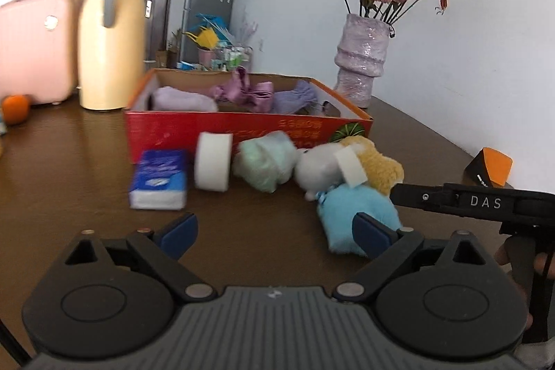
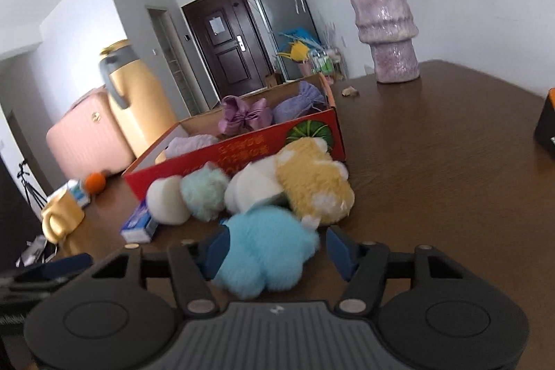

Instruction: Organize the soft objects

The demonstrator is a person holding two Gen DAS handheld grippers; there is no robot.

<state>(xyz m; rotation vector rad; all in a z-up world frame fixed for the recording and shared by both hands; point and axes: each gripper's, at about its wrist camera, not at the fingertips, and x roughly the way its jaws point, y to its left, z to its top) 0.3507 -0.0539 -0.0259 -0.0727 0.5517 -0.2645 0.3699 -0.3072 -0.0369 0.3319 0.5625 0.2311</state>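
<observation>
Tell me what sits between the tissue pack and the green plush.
A white foam roll stands on the table between the tissue pack and the green plush, in front of the red box; the left wrist view shows it best.

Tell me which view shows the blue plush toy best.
The right wrist view: the blue plush toy fills the foreground between the open right tongs, nothing covering it. The left wrist view shows it off to the side, partly behind a finger of the left tongs.
</observation>
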